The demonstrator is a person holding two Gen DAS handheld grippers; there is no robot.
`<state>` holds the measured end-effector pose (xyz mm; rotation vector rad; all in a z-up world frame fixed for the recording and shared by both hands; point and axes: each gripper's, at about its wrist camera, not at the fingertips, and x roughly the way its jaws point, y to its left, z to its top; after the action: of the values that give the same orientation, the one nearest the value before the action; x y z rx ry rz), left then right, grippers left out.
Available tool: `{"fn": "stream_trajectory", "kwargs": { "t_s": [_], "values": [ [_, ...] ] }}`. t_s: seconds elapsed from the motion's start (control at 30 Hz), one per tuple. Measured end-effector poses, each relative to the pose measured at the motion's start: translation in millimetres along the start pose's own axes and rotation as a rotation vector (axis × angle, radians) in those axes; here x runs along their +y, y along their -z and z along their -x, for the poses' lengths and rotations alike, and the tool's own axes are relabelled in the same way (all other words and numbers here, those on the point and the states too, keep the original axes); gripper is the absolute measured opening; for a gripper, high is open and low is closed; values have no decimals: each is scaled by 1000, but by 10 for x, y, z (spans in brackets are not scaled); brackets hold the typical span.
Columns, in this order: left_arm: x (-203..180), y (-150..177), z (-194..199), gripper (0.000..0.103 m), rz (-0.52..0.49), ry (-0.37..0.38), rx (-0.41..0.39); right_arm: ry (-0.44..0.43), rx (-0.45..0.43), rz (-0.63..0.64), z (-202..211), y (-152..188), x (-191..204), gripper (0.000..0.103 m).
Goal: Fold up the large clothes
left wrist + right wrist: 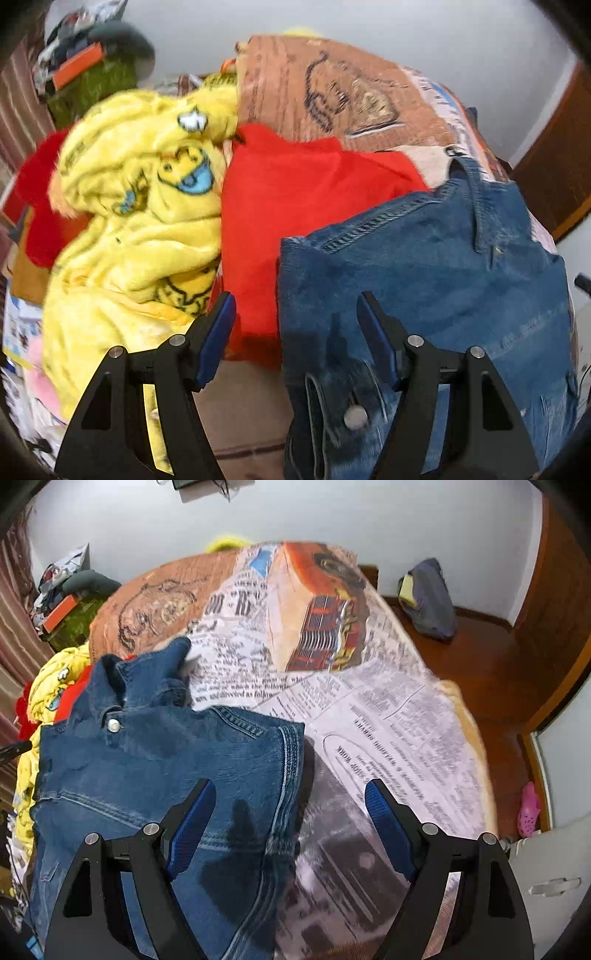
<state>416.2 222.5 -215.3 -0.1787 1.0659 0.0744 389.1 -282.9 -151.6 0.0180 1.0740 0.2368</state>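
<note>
A blue denim jacket [436, 280] lies spread on the bed; in the right wrist view [155, 768] its collar and a metal snap face away from me. My left gripper [295, 306] is open and empty, above the jacket's left edge where it meets a red garment [295, 192]. My right gripper [291, 797] is open and empty, above the jacket's right edge and the newspaper-print bedspread [388, 716]. A yellow cartoon fleece [140, 206] lies crumpled to the left, over the red garment.
The bedspread also shows an orange truck print [317, 609] and a brown patch [332, 88]. Clutter sits on a green stand [88, 81] at the far left. A dark bag [428, 598] and pink shoe [528, 808] lie on the wooden floor at right.
</note>
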Motion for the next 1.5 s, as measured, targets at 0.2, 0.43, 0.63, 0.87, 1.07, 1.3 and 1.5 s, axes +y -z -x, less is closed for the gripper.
{"fn": "stream_trajectory", "kwargs": {
  "t_s": [0.2,0.43,0.63,0.87,1.07,1.3,1.5],
  "values": [
    [19,-36,-311,56,22,56,33,-70,53,-69,-336,-76,-148,80],
    [-81,-87,-375,18,-19,33,7,-162,79,-82,-577,-133,-32,31],
    [-280,-116,-246,10,-89,-44,-42,-82,-21,34,-326,-224,186,15],
    [-556,-279,244,10,-159,-126,-195,-91,-148,84,128,-475,286,14],
    [-719,-497,602,9,-169,-110,-312,-87,-247,114,335,-785,407,14],
    [-773,-852,414,10,-156,-142,-317,-37,-259,135,135,-1142,473,14],
    [-485,-1004,-81,10,-76,-166,-223,19,-168,111,-335,-1202,317,14]
  ]
}}
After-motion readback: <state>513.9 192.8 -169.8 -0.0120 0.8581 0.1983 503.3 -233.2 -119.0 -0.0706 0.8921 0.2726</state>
